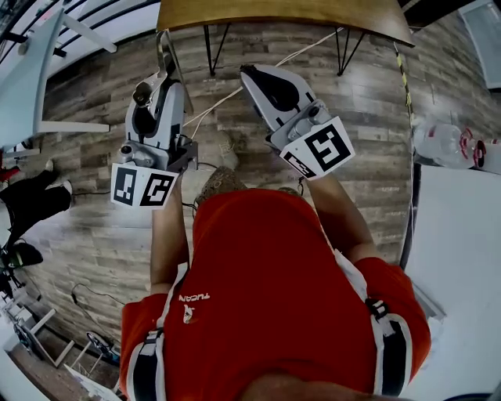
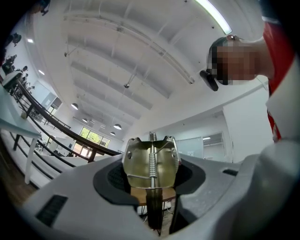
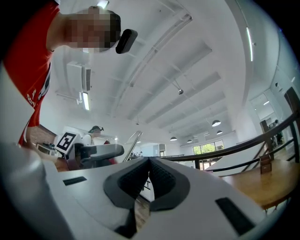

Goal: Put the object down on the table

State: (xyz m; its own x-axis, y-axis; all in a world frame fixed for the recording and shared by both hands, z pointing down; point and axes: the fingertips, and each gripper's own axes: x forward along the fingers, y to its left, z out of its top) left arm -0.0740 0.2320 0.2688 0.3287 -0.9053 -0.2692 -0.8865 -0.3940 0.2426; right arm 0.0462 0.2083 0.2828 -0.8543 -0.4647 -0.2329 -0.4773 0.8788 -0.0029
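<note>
Aloft, left tool (image 2: 151,174) grips a metal spring clip (image 2: 139,159); right tool (image 3: 149,171) is closed, empty.

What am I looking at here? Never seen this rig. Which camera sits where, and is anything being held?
There is no robot arm. A person in a red shirt carries a hand-held gripper in each hand.

The head view comes from a camera on the person's head. It looks steeply down at both grippers over a wood-plank floor. The two gripper views come from cameras riding on each gripper and looking along its tongs. Both are tilted up here, so you mostly see ceiling.

The left gripper has its tongs clamped on a metal spring-hinged tool, which is not yet put down. The right gripper has its tongs closed together with nothing between them.

A wooden table stands ahead of the person. To the right, a white surface carries a clear plastic bottle.
</note>
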